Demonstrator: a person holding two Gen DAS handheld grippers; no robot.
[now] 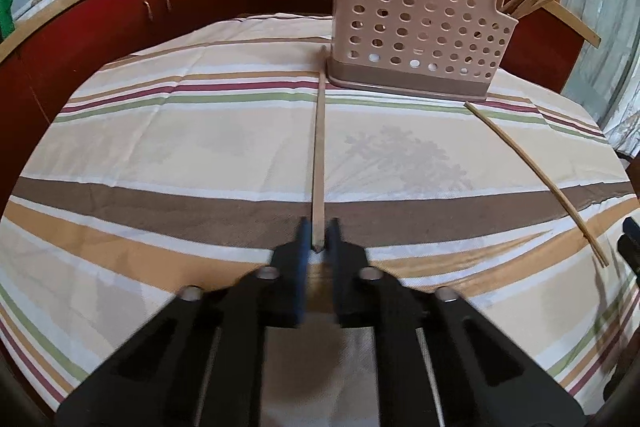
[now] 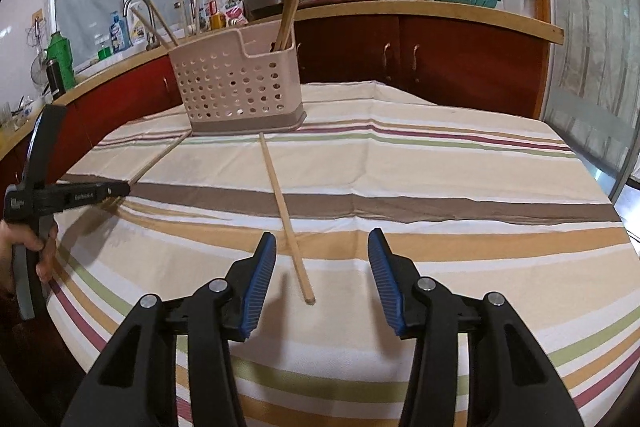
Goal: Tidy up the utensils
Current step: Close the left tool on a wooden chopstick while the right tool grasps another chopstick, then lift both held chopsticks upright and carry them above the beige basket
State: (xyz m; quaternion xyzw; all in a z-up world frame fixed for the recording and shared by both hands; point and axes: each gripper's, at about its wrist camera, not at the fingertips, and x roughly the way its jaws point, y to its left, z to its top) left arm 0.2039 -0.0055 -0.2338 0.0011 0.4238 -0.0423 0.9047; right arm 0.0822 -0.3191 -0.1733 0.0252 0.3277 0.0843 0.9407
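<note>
Your striped cloth [image 2: 440, 155] carries the rack [image 2: 240, 83] at its far side, sticks standing in it. Your left gripper [image 1: 318, 235] is clenched on one chopstick's [image 1: 319, 147] near end. Your right gripper [image 2: 322, 267] is spread wide, the other chopstick's [image 2: 286, 215] near end between its fingers, touching neither.

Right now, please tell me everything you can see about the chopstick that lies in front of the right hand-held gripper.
The chopstick is a thin, straight, pale stick that looks like wood or bamboo, with a flat-cut near end. It lies flat on the striped tablecloth, running from near the base of the perforated pink utensil holder toward the camera. Its near end rests between the wide-open blue-padded fingers of the right hand-held gripper, which do not touch it. Only the cloth touches it.
</note>
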